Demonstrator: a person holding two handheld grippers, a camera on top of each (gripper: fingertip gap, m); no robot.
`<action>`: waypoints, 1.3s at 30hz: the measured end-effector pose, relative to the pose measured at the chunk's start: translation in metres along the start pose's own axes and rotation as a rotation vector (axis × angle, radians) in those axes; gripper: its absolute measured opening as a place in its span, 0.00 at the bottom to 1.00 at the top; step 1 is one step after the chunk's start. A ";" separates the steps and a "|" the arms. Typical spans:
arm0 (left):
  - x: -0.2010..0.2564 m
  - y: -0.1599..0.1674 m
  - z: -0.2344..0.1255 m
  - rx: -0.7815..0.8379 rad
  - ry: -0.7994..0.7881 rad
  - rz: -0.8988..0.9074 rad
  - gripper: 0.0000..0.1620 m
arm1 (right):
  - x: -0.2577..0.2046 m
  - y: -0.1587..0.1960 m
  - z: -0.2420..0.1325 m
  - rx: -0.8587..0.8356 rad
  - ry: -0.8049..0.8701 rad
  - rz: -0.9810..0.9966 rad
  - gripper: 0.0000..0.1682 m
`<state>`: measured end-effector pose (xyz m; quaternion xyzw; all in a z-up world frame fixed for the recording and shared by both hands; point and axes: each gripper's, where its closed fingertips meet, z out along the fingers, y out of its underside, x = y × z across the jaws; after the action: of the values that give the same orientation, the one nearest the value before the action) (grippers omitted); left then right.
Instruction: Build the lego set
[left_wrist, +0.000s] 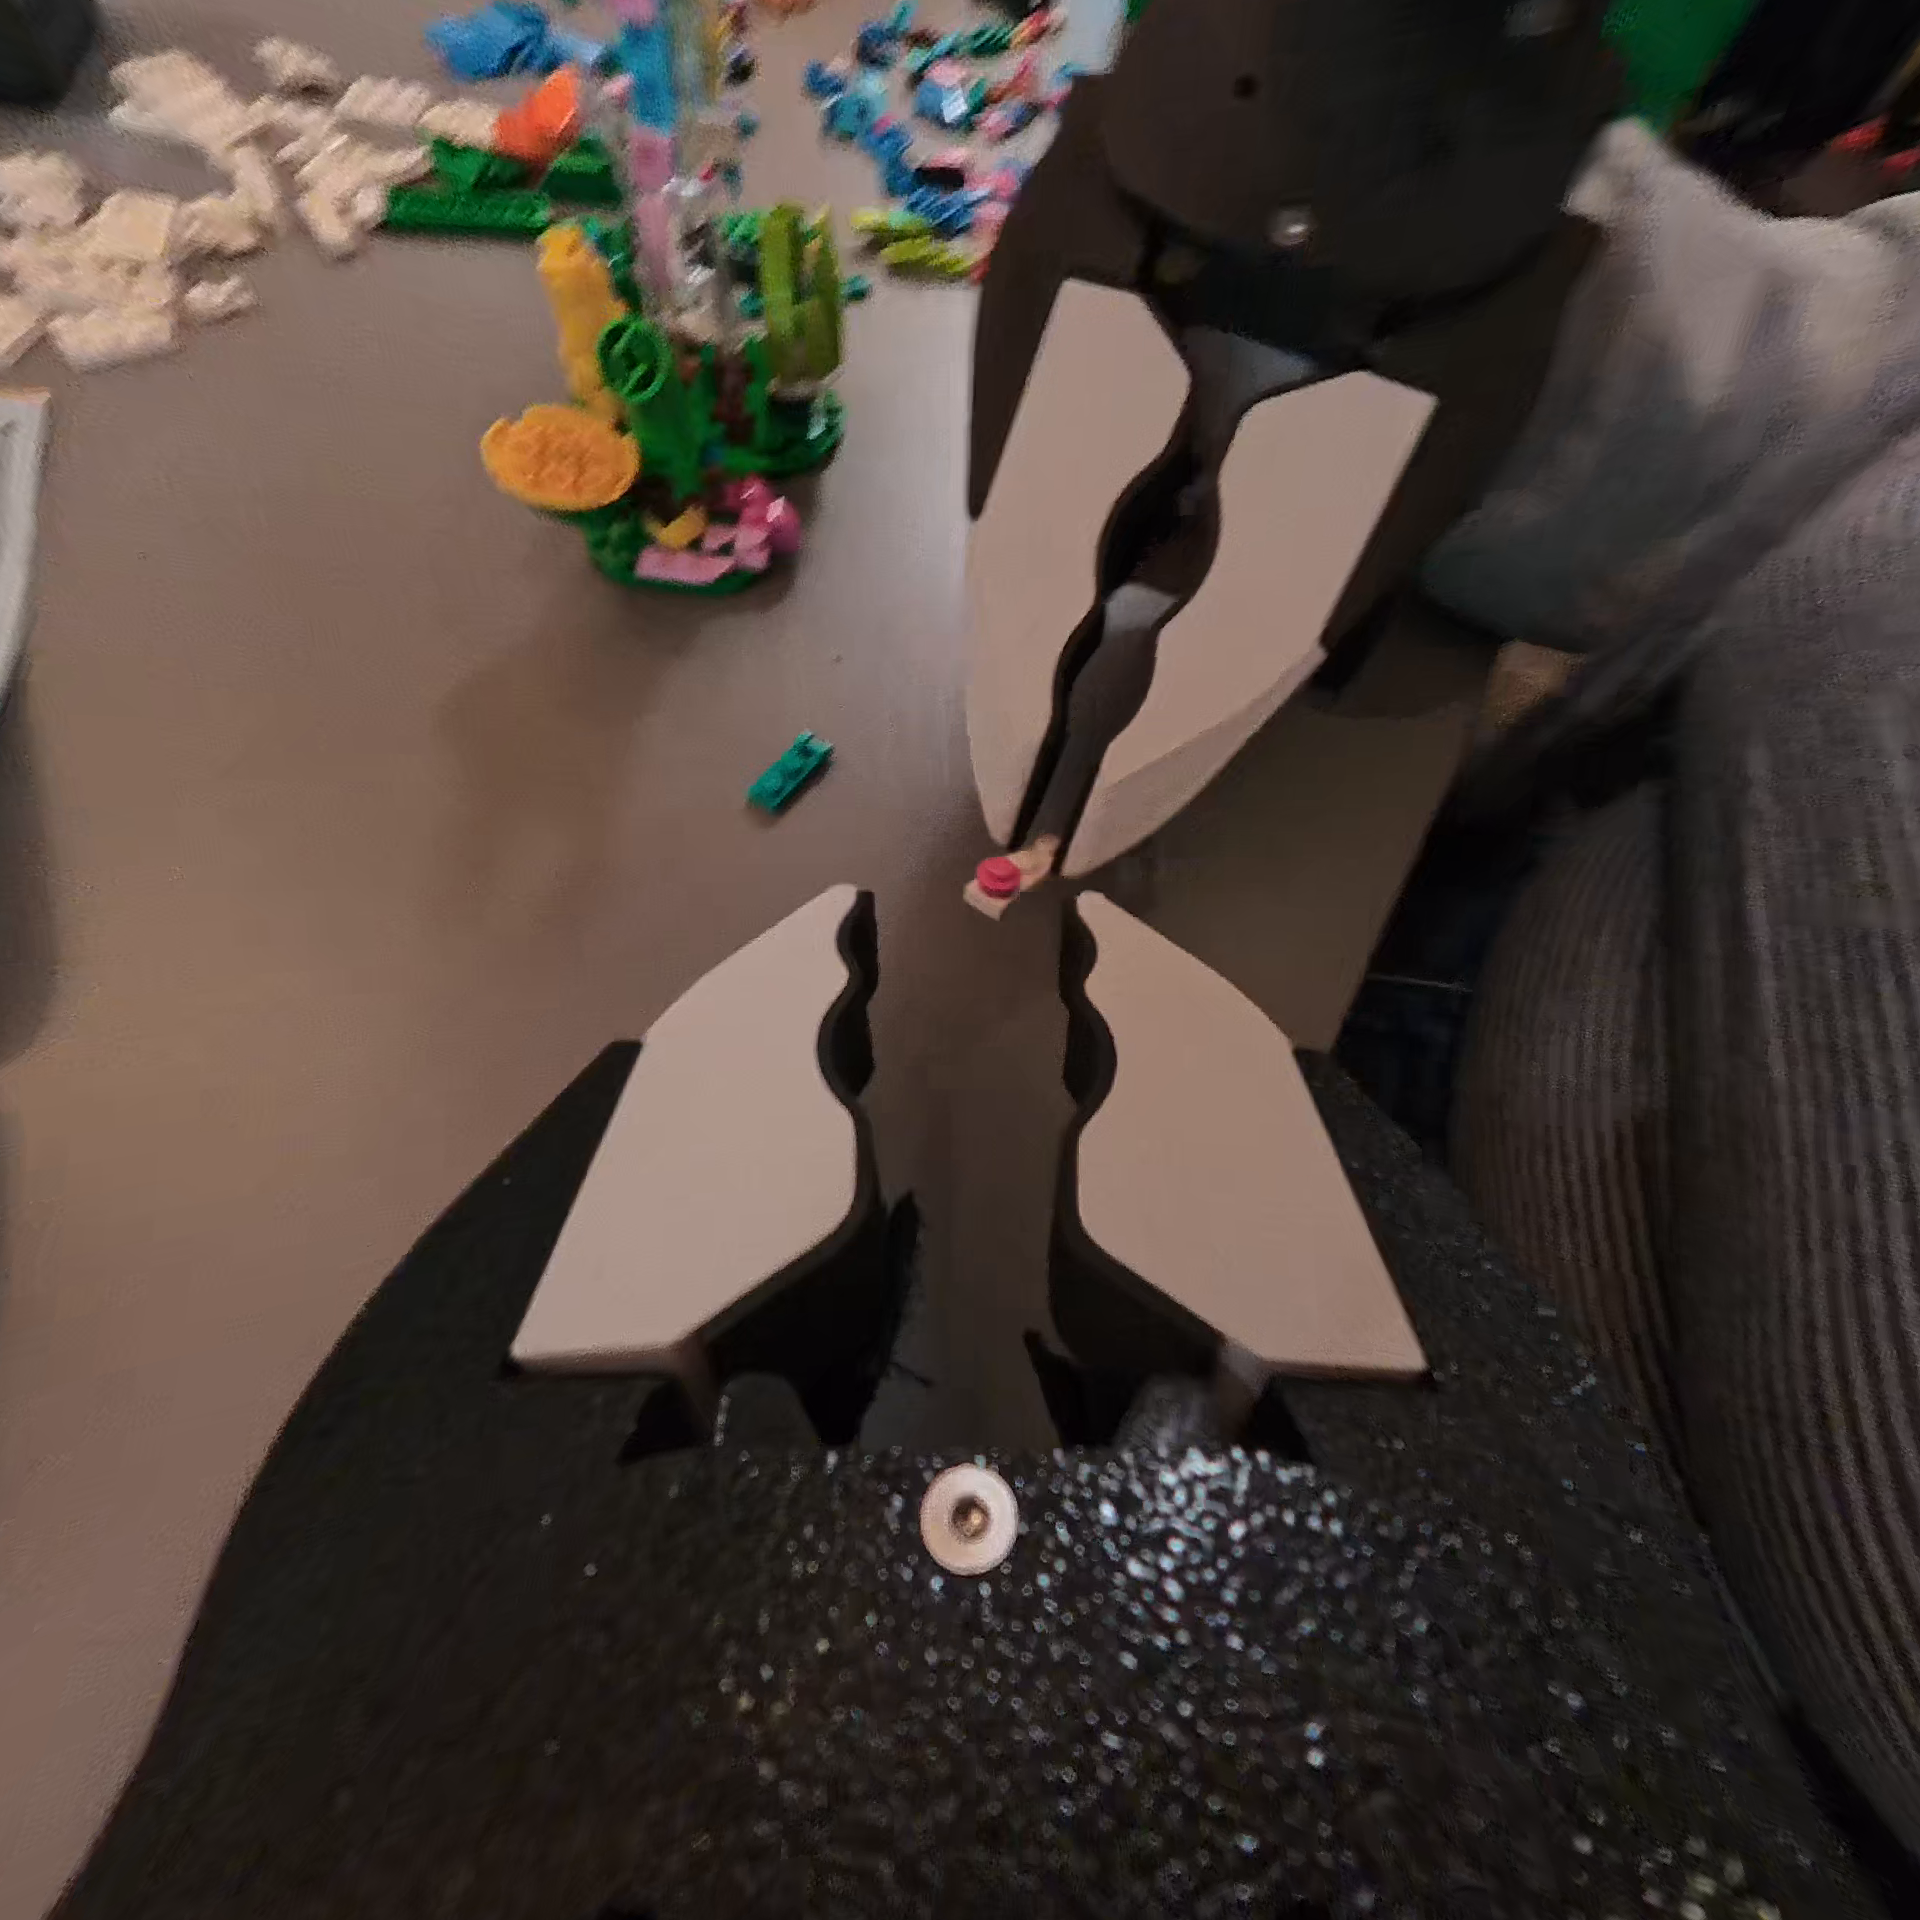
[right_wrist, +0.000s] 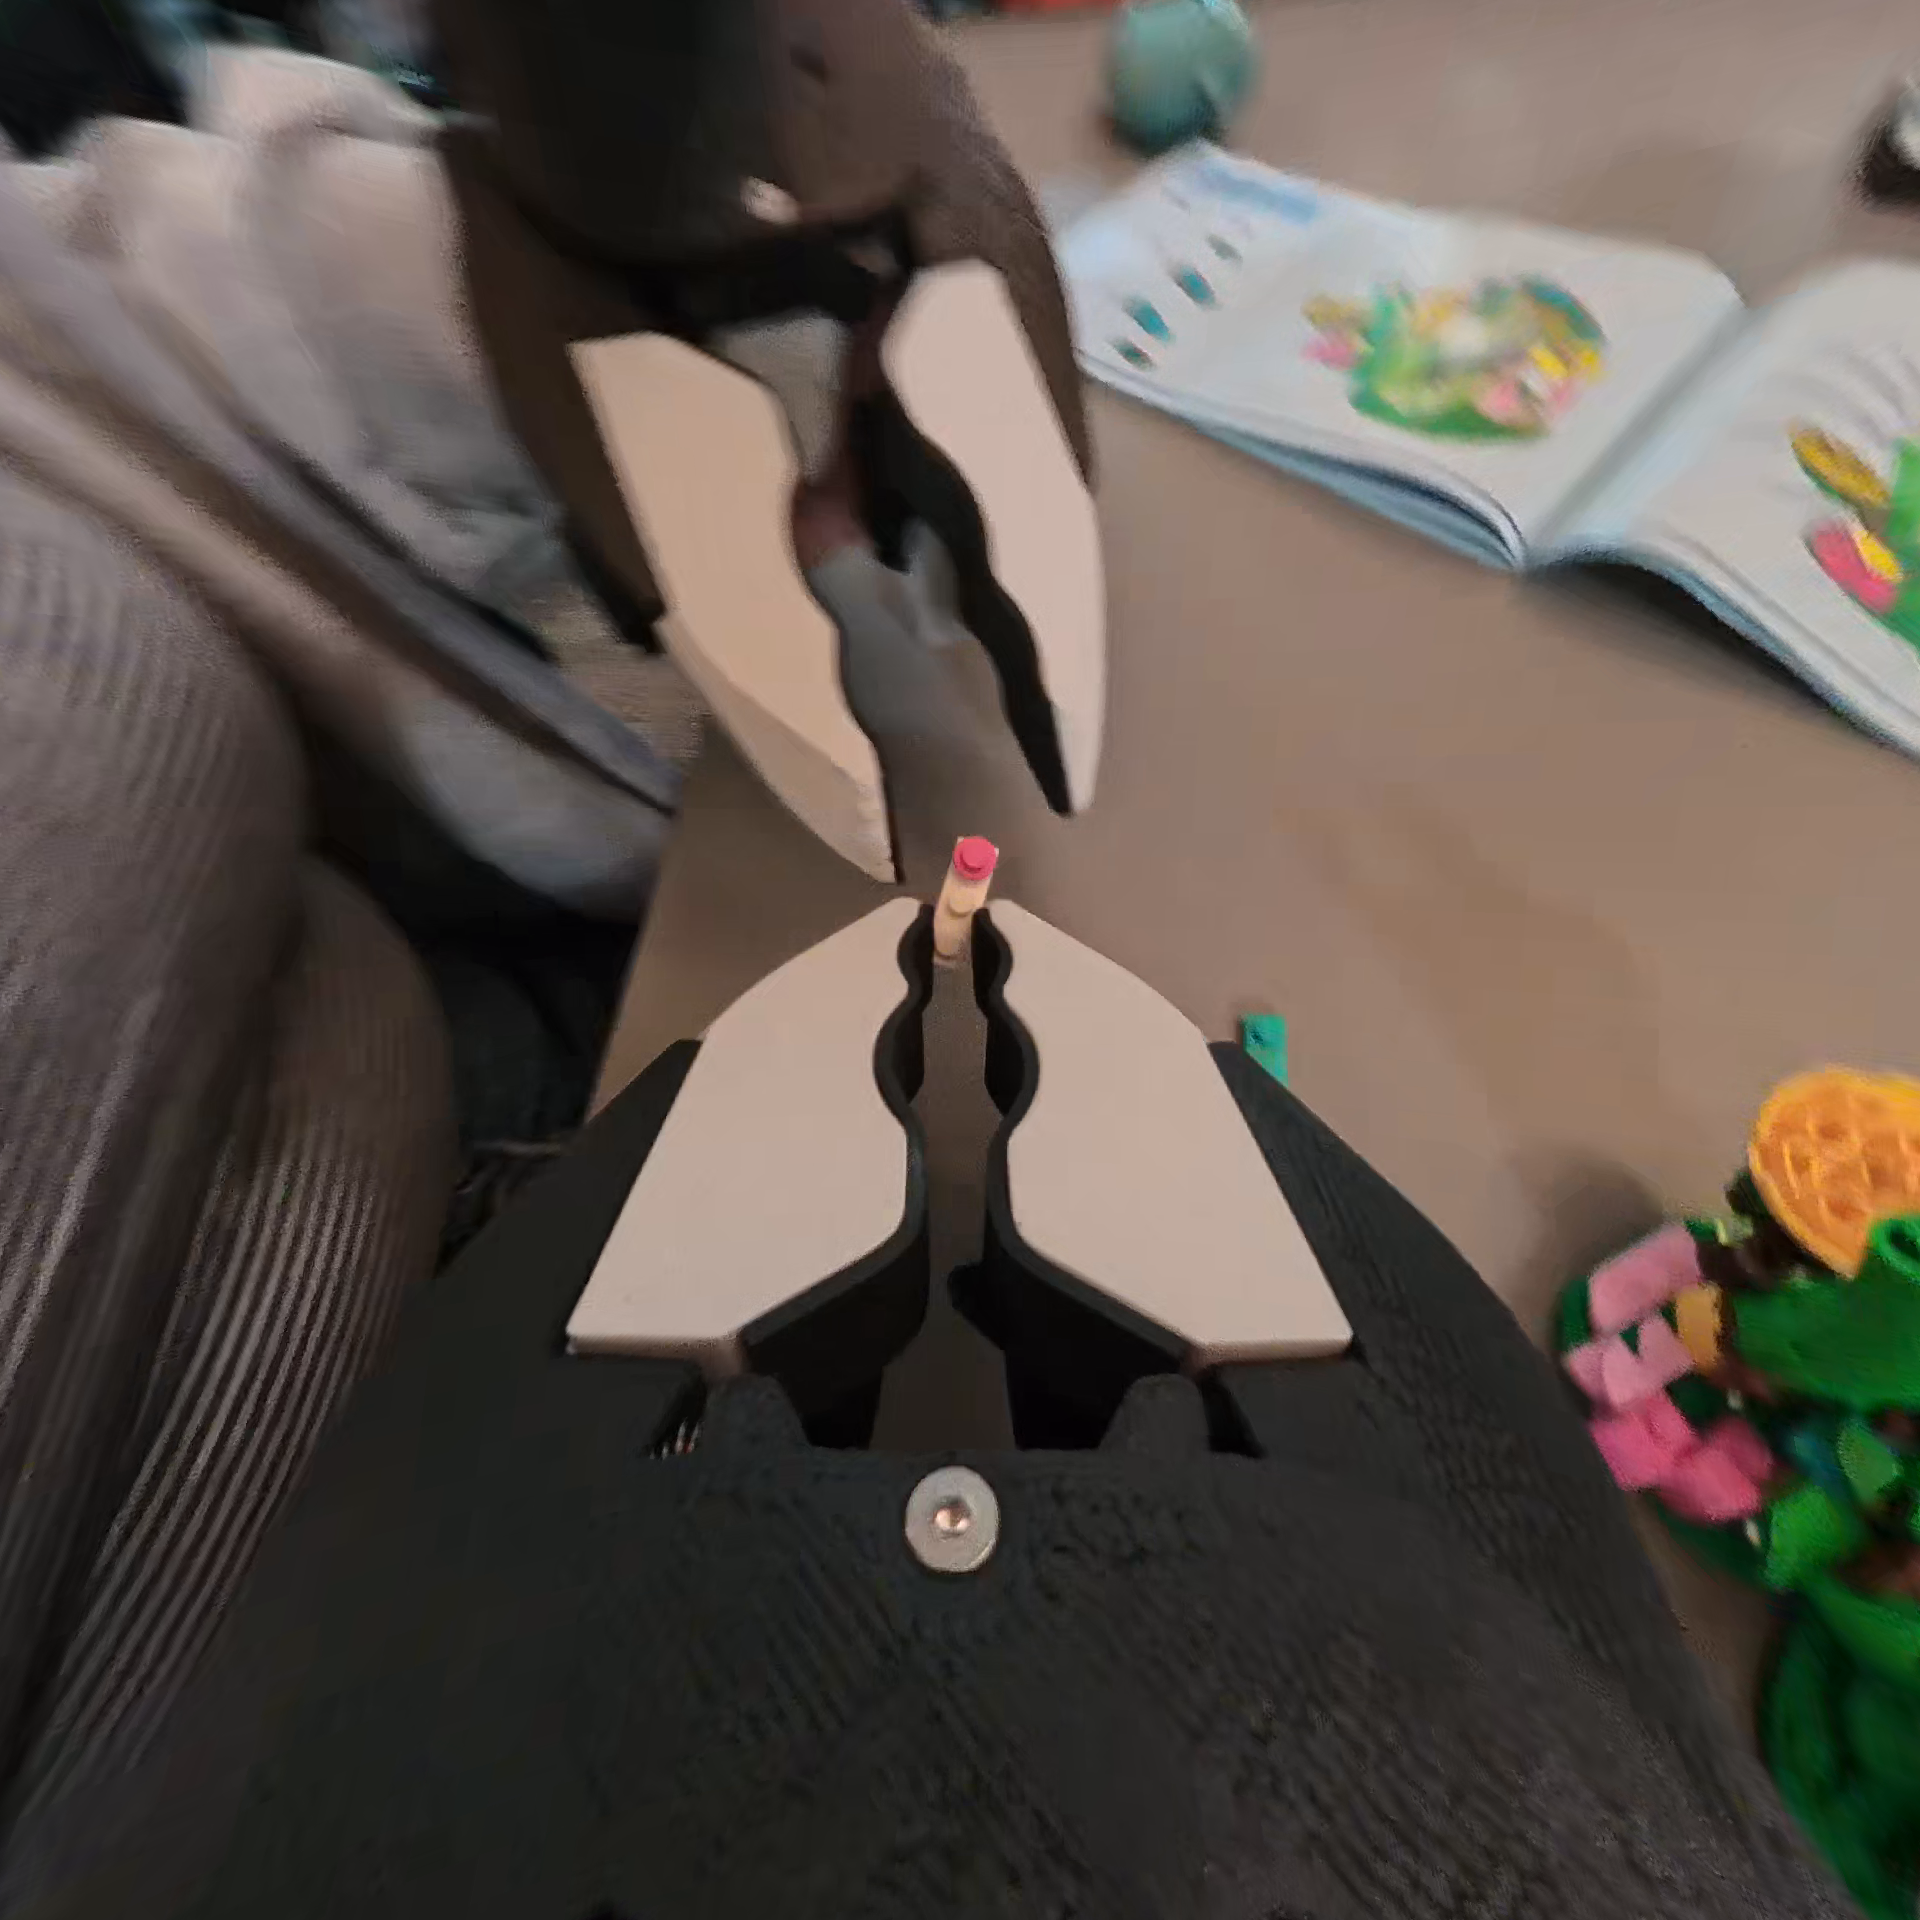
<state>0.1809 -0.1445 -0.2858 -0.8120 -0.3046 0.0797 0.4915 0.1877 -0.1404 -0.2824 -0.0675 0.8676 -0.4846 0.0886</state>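
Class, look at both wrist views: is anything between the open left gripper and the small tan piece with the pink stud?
Nothing visible. The left gripper is open just short of the tan piece, which the right gripper holds; only bare air lies between them.

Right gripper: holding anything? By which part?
Yes. The right gripper is shut on a small tan plate, pinched at its lower end; the pink stud sits at the free end. The left gripper is open and empty.
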 end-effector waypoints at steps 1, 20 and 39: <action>0.008 -0.003 0.000 0.026 0.054 0.017 0.20 | -0.005 -0.003 -0.004 0.021 -0.031 -0.052 0.04; 0.037 -0.006 0.002 0.080 0.215 0.116 0.04 | -0.025 -0.003 -0.015 0.041 -0.139 -0.185 0.04; 0.020 -0.063 0.017 0.347 0.044 0.188 0.04 | 0.059 0.026 -0.175 0.170 0.518 -0.077 0.12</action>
<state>0.1638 -0.0991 -0.2380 -0.7414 -0.1984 0.1590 0.6210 0.0908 0.0056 -0.2195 0.0335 0.8143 -0.5598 -0.1493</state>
